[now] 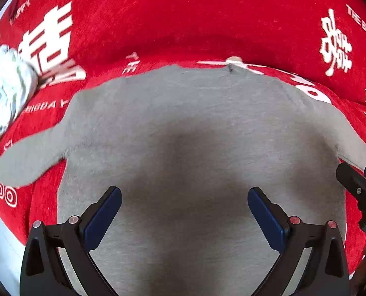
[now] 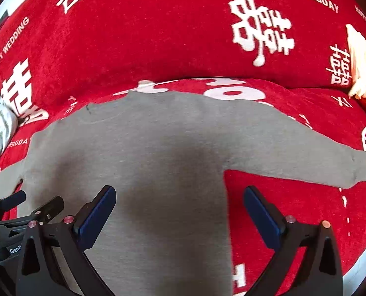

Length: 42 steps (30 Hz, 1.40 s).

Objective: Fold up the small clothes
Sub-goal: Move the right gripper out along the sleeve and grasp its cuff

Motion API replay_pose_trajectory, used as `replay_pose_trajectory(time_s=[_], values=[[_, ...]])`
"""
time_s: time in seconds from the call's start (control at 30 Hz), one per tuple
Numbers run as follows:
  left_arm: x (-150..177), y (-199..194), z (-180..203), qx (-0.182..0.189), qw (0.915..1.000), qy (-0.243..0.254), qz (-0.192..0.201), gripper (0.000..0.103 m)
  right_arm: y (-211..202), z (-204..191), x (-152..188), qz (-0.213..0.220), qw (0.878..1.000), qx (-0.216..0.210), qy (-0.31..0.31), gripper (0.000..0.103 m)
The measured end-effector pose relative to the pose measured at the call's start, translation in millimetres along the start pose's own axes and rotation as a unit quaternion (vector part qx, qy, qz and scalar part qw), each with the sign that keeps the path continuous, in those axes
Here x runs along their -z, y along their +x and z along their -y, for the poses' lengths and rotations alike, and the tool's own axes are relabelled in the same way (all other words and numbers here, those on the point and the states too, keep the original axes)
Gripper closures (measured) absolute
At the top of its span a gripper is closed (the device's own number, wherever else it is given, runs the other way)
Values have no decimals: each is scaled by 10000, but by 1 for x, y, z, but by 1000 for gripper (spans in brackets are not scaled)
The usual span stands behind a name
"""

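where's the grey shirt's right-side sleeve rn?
In the right wrist view, the sleeve stretches flat toward the right edge over the red cover, beyond the open right gripper.

Each camera sits just behind its own two black fingers with blue pads and looks forward and down, very close to the cloth. The left gripper (image 1: 184, 212) view looks over the middle of the flat grey long-sleeved top (image 1: 195, 128). The right gripper (image 2: 180, 212) view sits a bit more to the right, over the top's side edge. Both views share the grey top, the red cover with white letters (image 1: 183, 19), and the pale crumpled bundle (image 1: 5, 83) far left. Each view catches the other gripper at its edge.
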State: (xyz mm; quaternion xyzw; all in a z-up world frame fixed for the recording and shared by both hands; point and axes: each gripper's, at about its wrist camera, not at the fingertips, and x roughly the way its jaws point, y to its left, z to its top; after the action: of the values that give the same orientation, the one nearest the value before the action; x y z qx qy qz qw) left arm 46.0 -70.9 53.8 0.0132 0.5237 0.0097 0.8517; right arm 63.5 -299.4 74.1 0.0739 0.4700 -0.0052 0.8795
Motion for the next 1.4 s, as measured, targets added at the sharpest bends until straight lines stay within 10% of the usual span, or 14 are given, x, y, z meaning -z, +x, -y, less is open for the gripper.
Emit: replay_pose_trajectory(time_s=[1.4], values=[[-21,-17,195,458,9897,1343,200,1,-26,221,9,174,9855,1050,1322,0]])
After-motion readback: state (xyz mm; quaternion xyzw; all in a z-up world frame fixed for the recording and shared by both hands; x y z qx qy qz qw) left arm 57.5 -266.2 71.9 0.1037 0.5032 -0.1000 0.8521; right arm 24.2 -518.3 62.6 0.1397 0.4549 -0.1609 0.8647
